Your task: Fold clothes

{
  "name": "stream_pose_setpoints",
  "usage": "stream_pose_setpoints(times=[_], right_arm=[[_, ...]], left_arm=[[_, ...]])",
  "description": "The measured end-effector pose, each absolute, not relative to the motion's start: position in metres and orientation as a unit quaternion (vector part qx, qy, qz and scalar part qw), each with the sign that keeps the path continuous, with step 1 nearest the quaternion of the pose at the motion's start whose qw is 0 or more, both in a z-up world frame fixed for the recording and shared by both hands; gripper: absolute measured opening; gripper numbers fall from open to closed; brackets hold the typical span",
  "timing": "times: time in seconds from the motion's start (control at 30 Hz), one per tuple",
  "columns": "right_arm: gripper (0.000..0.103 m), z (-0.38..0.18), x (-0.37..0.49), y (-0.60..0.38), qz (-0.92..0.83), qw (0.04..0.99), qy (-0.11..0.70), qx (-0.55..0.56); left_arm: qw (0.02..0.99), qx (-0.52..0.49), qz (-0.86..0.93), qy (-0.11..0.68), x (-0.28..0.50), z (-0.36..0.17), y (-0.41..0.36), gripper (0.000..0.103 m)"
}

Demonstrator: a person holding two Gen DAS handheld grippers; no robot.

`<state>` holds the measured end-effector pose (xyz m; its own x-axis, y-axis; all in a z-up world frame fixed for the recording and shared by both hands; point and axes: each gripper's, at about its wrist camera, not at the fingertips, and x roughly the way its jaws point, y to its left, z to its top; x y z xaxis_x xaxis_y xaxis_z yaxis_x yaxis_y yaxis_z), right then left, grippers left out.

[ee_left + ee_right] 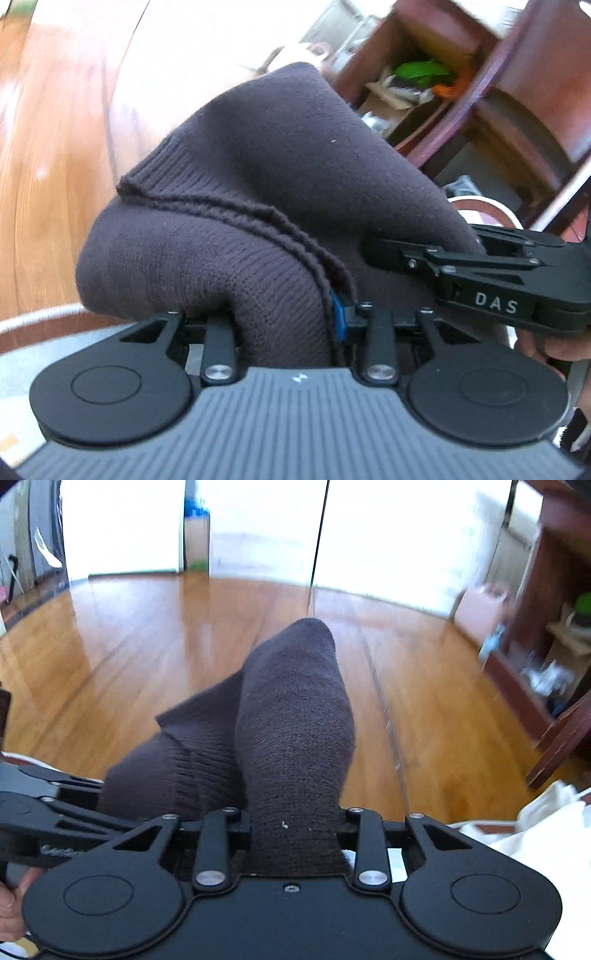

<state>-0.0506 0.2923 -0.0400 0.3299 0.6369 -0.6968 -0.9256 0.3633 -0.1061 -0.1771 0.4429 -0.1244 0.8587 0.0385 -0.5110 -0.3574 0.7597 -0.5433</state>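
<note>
A dark brown knit sock (258, 166) with a ribbed cuff fills the left wrist view, bunched and lifted off the surface. My left gripper (291, 317) is shut on its cuff end, with fabric packed between the jaws and a blue pad (338, 317) showing at the edge. My right gripper (384, 254) comes in from the right, its tip buried in the same cloth. In the right wrist view the sock (295, 709) stands up between the fingers of the right gripper (295, 823), which is shut on it. The left gripper (62, 805) sits close at the left.
A wooden floor (110, 646) lies below and beyond. A dark red wooden shelf unit (424, 74) holding clutter and a chair (524, 110) stand at the right. White cloth (546, 834) lies at the lower right. A white-rimmed table edge (37, 317) shows at the left.
</note>
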Motion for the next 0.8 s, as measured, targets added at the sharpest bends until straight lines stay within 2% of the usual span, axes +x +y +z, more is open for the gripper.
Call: stream_pose_setpoints(times=[0.1, 0.2, 0.4, 0.67, 0.8], right_arm=[[0.036, -0.012, -0.064, 0.262, 0.508, 0.779, 0.263, -0.256], [0.036, 0.008, -0.06, 0.214, 0.511, 0.788, 0.271, -0.211], [0.036, 0.006, -0.048, 0.154, 0.521, 0.783, 0.307, -0.149], [0.036, 0.0, -0.015, 0.101, 0.522, 0.788, 0.313, -0.095], [0.036, -0.006, 0.002, 0.083, 0.499, 0.797, 0.33, -0.084]], left_arm=[[0.919, -0.299, 0.103, 0.235, -0.183, -0.094, 0.417, 0.033], [0.926, -0.281, 0.095, 0.232, -0.191, -0.072, 0.388, 0.033], [0.92, -0.261, 0.096, 0.277, -0.183, -0.056, 0.348, 0.031], [0.913, -0.209, 0.083, 0.341, -0.14, -0.059, 0.31, 0.031], [0.918, -0.181, 0.07, 0.346, -0.12, -0.057, 0.296, 0.031]])
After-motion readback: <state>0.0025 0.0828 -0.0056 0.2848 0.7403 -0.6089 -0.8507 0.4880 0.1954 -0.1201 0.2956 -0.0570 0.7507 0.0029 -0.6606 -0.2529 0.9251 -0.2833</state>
